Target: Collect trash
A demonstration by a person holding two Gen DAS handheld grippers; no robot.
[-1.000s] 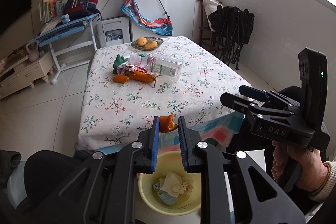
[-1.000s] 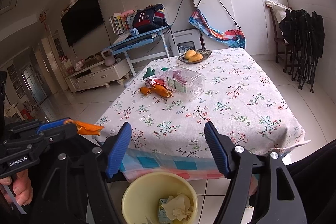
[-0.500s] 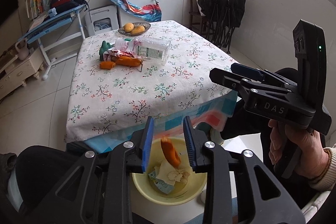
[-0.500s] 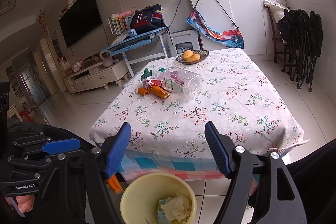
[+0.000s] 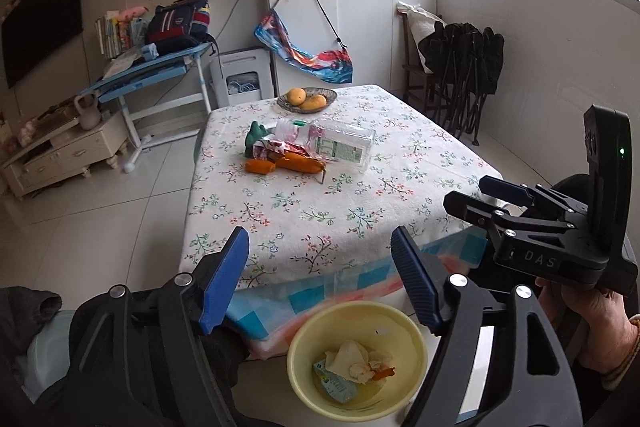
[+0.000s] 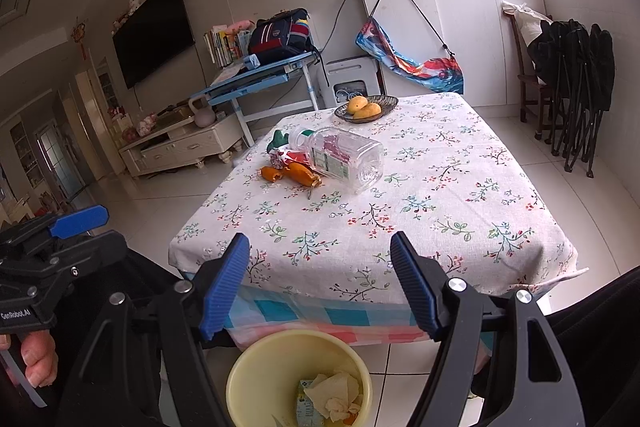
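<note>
My left gripper [image 5: 320, 279] has just let go: its blue fingers [image 5: 222, 283] are spread wide with nothing between them, and the orange peel [image 5: 386, 371] I was carrying now lies inside the yellow bin [image 5: 356, 361], on the crumpled paper and the small green packet at its bottom. A second ago that scrap was pinched between nearly closed fingers above the bin's mouth; half a second ago it was falling between them as they parted; now it is at rest and the fingers have opened fully. That piece is dealt with, so I judge the job part done only. The rest of the trash sits well beyond the bin, toward the far half of the surface [image 5: 360, 211]: the clear plastic bottle [image 5: 340, 145] on its side, the red wrapper [image 5: 280, 148] and green scrap [image 5: 256, 135] touching it, and more orange peel pieces [image 5: 288, 163] just on the bin's side of the bottle. The fruit dish [image 5: 307, 99] farther still from the bin looks like something to leave alone. My right gripper [image 6: 320, 279] hangs over the bin too, fingers wide apart and holding nothing, much as it was a second ago. My view has tilted up from the bin toward the cluttered pile since the drop.
</note>
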